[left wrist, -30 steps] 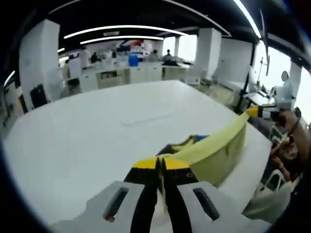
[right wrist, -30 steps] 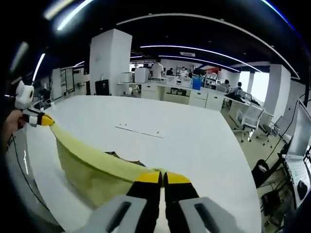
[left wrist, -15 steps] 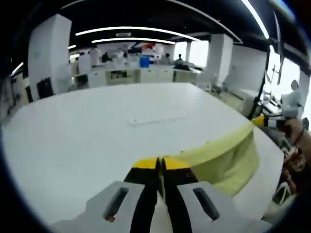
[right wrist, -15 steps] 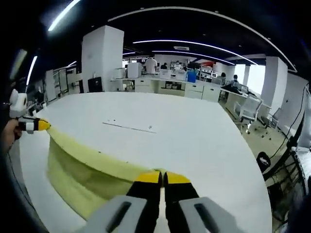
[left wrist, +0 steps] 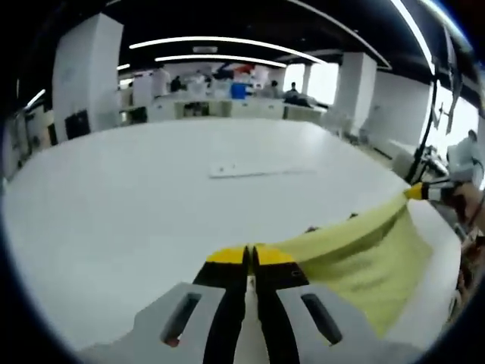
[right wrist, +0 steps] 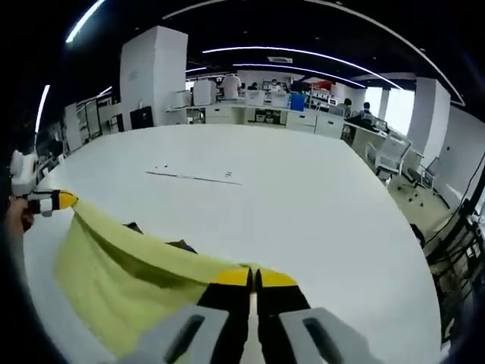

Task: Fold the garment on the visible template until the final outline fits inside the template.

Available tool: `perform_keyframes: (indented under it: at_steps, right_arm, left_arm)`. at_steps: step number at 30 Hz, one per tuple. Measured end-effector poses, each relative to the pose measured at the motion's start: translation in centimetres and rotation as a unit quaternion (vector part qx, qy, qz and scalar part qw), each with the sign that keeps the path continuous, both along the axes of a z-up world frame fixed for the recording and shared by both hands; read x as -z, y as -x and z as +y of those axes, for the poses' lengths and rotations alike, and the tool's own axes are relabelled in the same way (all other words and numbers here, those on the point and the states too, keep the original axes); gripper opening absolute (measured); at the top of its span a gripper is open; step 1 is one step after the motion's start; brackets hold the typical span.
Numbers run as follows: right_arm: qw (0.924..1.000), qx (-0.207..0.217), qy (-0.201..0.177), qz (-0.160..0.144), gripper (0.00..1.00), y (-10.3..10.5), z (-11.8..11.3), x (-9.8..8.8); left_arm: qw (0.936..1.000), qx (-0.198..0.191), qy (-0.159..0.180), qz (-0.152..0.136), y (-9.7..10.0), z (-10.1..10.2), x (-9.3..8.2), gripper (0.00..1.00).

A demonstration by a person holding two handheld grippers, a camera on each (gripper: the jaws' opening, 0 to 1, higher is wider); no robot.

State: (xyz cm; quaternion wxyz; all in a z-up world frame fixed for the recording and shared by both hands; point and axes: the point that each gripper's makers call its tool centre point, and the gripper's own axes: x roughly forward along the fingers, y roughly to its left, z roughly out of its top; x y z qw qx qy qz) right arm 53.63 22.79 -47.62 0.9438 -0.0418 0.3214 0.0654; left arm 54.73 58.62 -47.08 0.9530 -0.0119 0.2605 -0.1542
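Observation:
A pale yellow garment (left wrist: 356, 254) hangs stretched between the two grippers above the white table (left wrist: 151, 189). My left gripper (left wrist: 249, 256) is shut on one end of its top edge. My right gripper (right wrist: 252, 277) is shut on the other end, and the garment (right wrist: 121, 269) sags leftward from it. The right gripper (left wrist: 418, 191) appears far right in the left gripper view. At the far left of the right gripper view is the left gripper (right wrist: 62, 200). A thin template mark (right wrist: 193, 177) lies on the table beyond the cloth, also seen as a template mark (left wrist: 258, 171).
The large white table has rounded edges (right wrist: 394, 250). Office chairs (right wrist: 390, 163), desks (left wrist: 212, 110) and white pillars (right wrist: 155, 76) stand beyond it. A hand (right wrist: 14, 216) holds the left gripper at the table's near edge.
The garment has come down and forward; it now drapes lower toward the table, showing more of its face. A dark patch at its edge shows again.

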Motion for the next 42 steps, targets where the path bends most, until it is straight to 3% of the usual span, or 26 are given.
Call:
perform_keyframes:
  at_steps: [2,4,6,16,23,26,29,32,34,37,42]
  right_arm:
    - [0.9999,0.006,0.007,0.014,0.00,0.0,-0.3,1.1]
    - [0.9997,0.004,0.008,0.021,0.00,-0.1,-0.3,1.8]
    - [0.9997,0.002,0.009,0.024,0.00,-0.2,-0.3,2.4]
    - [0.9985,-0.022,0.029,0.041,0.00,-1.1,-0.5,5.1]
    - [0.9984,-0.023,0.026,0.045,0.00,-1.1,-0.6,5.8]
    - [0.9984,-0.025,0.023,0.045,0.00,-1.3,-0.5,5.9]
    - [0.9987,-0.012,-0.005,0.048,0.00,-1.3,-0.5,5.8]
    - [0.9985,-0.008,-0.022,0.049,0.03,-1.1,-0.9,5.5]
    - [0.9985,-0.013,-0.028,0.046,0.09,-0.8,-1.0,5.2]
    - [0.9979,-0.026,-0.041,0.043,0.18,-0.4,-0.9,4.7]
    - [0.9957,-0.085,0.011,0.035,0.23,0.3,-0.8,4.4]
  left_arm:
    - [0.9999,0.007,0.010,-0.012,-0.3,-0.3,0.5,0.00]
    - [0.9999,0.001,0.013,0.003,-0.2,-0.1,1.4,0.00]
    - [0.9998,0.000,0.022,-0.001,-0.5,0.0,1.7,0.00]
    - [0.9995,-0.007,0.011,0.029,-1.4,0.1,3.9,0.00]
    - [0.9988,-0.015,0.007,0.045,-1.2,0.1,4.9,0.00]
    - [0.9991,0.006,-0.016,0.038,-1.4,-0.1,5.2,0.00]
    - [0.9990,0.015,-0.020,0.037,-1.4,-0.1,5.3,0.01]
    - [0.9992,0.020,-0.011,0.034,-1.3,0.0,4.9,0.05]
    - [0.9991,0.029,0.006,0.030,-1.0,-0.1,4.4,0.15]
    - [0.9971,0.072,-0.015,0.020,-0.2,-0.2,3.9,0.25]
    - [0.9925,0.110,-0.048,0.022,0.6,0.2,4.7,0.33]
